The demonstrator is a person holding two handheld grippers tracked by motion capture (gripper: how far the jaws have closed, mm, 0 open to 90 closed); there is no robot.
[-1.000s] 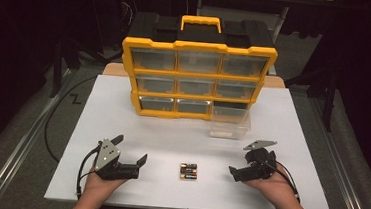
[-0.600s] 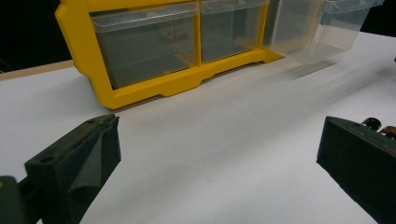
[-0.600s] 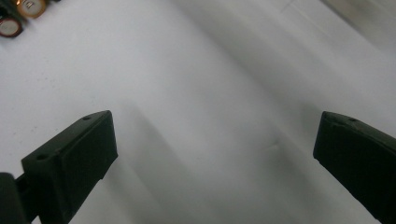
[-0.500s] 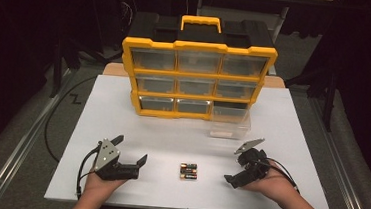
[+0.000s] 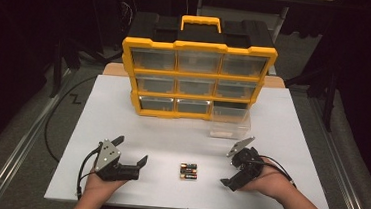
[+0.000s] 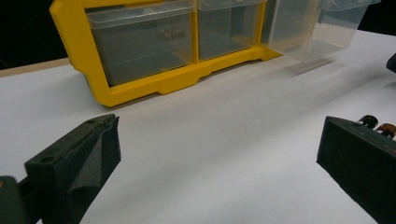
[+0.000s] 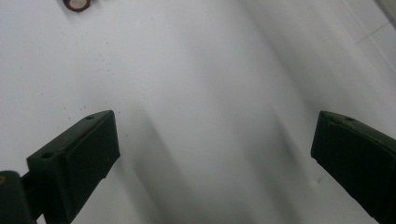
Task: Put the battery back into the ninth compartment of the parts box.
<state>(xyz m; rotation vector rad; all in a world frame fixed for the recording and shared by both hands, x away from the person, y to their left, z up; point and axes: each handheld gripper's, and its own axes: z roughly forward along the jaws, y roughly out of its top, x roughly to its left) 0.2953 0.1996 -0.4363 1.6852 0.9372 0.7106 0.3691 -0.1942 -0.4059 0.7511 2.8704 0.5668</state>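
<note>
Left tool point(image 5: 128, 155) rests on the desk point(image 5: 292, 123) in the person's hand, jaws wide, holding nothing, aimed toward the batteries point(image 5: 189, 171), probably staged for a pick. Batteries lie side by side on the desk between the two tools, apart from both. Clear drawer point(image 5: 230, 122) sits pulled out of the yellow organizer point(image 5: 197, 80), likely the drop spot. Right tool point(image 5: 237, 163) is tilted down at the desk, jaws wide, empty.
</note>
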